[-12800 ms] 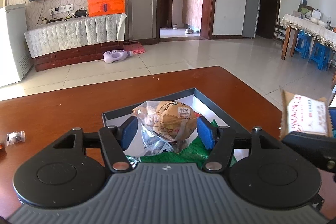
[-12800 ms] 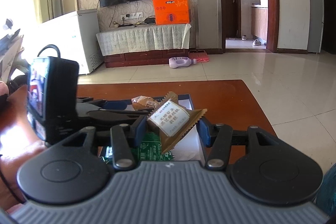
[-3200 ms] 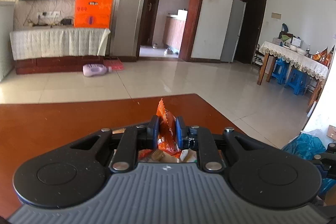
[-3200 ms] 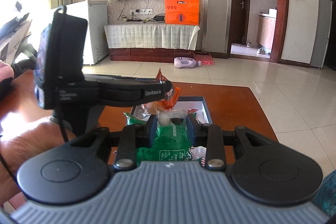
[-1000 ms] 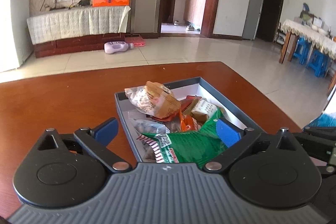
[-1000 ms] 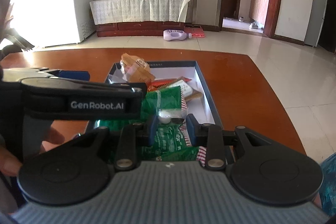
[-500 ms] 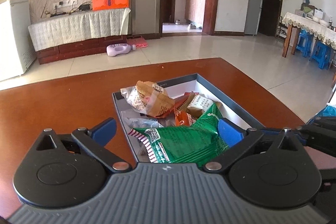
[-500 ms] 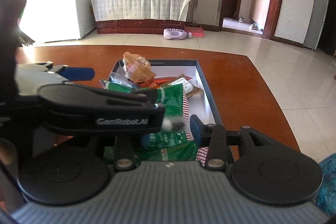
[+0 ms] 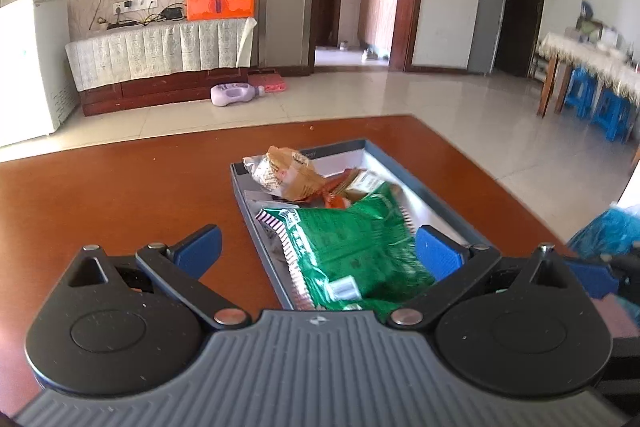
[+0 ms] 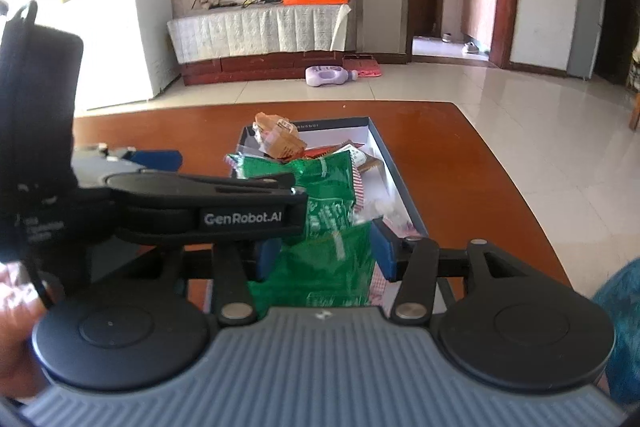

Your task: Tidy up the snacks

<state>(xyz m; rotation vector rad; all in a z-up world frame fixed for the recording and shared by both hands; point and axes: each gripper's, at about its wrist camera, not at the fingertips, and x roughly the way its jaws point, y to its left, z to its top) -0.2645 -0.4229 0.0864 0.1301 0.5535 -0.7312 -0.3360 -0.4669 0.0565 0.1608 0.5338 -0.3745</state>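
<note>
A dark-rimmed box (image 9: 448, 205) with a white inside sits on the brown table and holds several snacks. A green packet (image 9: 352, 247) lies on top near its front, a tan wrapped bun (image 9: 290, 175) at its back left, orange and beige packets between. My left gripper (image 9: 318, 251) is open wide above the box's near end, empty. My right gripper (image 10: 326, 253) is open over the green packet (image 10: 328, 195), holding nothing. The left gripper's body (image 10: 192, 203) crosses the right wrist view and hides part of the box (image 10: 396, 179).
The brown table (image 9: 120, 195) stretches left of the box. Its right edge (image 10: 504, 163) drops to the tiled floor. A blue bag (image 9: 608, 231) sits at the right. A hand (image 10: 16, 311) holds the left gripper.
My right gripper has opened and let go of the small white-and-dark snack it held a second ago. Both grippers have pulled back slightly from the box.
</note>
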